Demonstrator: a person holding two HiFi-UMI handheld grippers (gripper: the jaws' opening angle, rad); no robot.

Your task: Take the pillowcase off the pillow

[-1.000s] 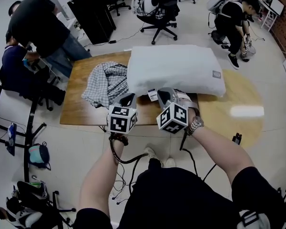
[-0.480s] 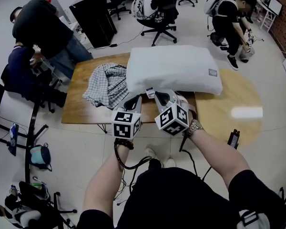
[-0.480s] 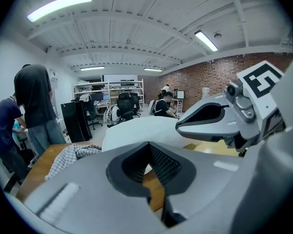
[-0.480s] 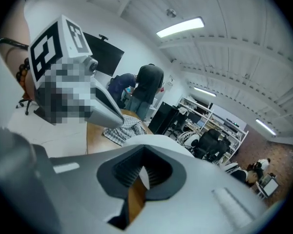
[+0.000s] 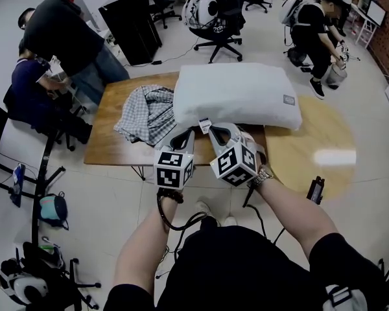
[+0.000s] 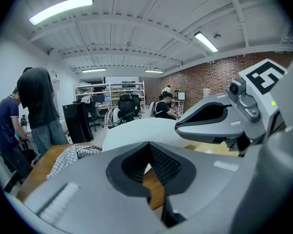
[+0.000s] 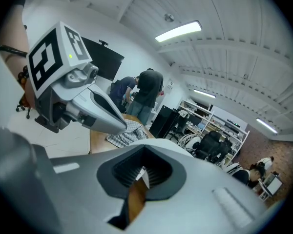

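White and bare, the pillow point(image 5: 236, 96) lies on the right half of the wooden worktop point(image 5: 110, 144). The checked pillowcase point(image 5: 146, 112) is crumpled in a heap against its left side. At the worktop's near edge, just before the pillow, the left hand-held gripper point(image 5: 184, 135) and the right hand-held gripper point(image 5: 214, 130) hover side by side, each with its jaws pressed together on nothing.

On the worktop point(image 5: 110, 149) the pillow point(image 5: 236, 94) lay right, with the cloth point(image 5: 146, 112) touching its left side. Left tool point(image 5: 185, 135) and right tool point(image 5: 214, 130) were side by side at the near edge, before the pillow.
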